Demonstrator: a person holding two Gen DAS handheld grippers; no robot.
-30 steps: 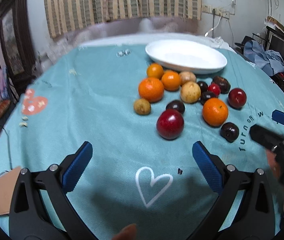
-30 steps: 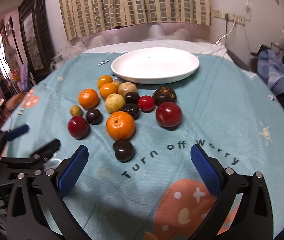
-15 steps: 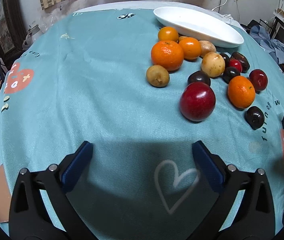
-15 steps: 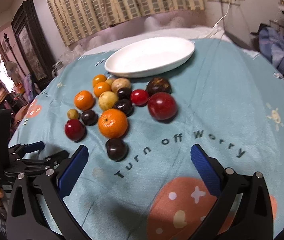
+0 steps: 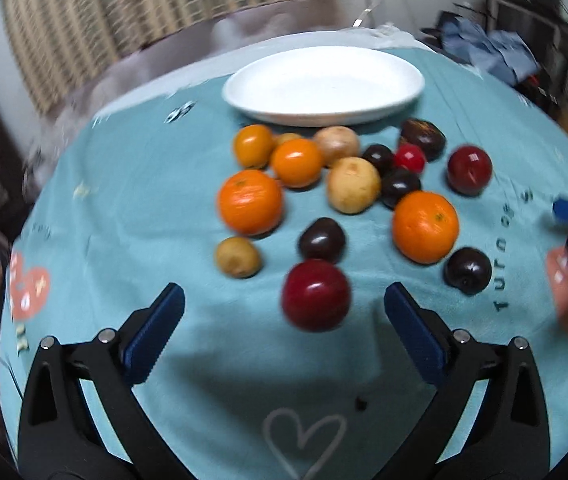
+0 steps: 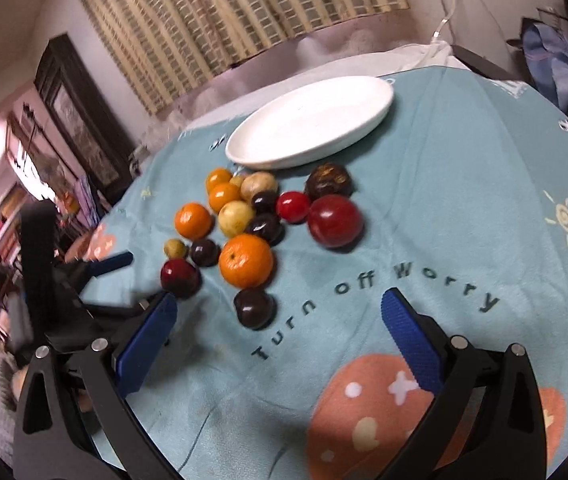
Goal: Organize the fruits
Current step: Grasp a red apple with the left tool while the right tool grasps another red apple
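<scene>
Several fruits lie clustered on the teal cloth in front of an empty white oval plate (image 5: 323, 84) (image 6: 311, 124). Nearest my left gripper (image 5: 284, 328) is a dark red apple (image 5: 316, 295), just beyond the open fingers. Behind it sit a dark plum (image 5: 321, 240), a small tan fruit (image 5: 238, 257), oranges (image 5: 250, 201) (image 5: 425, 226) and yellow fruits (image 5: 353, 190). My right gripper (image 6: 276, 332) is open and holds nothing; a dark plum (image 6: 254, 307) lies just past its fingers, with an orange (image 6: 246, 261) and a big red apple (image 6: 335, 221) beyond.
The cloth bears the words "Turn off Worry" (image 6: 375, 284) and a mushroom print (image 6: 367, 412). Striped curtains (image 6: 244, 12) hang behind the table. Clothes and clutter (image 5: 495, 52) stand at the right, a dark cabinet (image 6: 80, 116) at the left.
My left gripper has tilted up and drawn closer to the dark red apple, which now lies just ahead of its fingers. The right gripper has edged toward the fruits and rolled slightly.
</scene>
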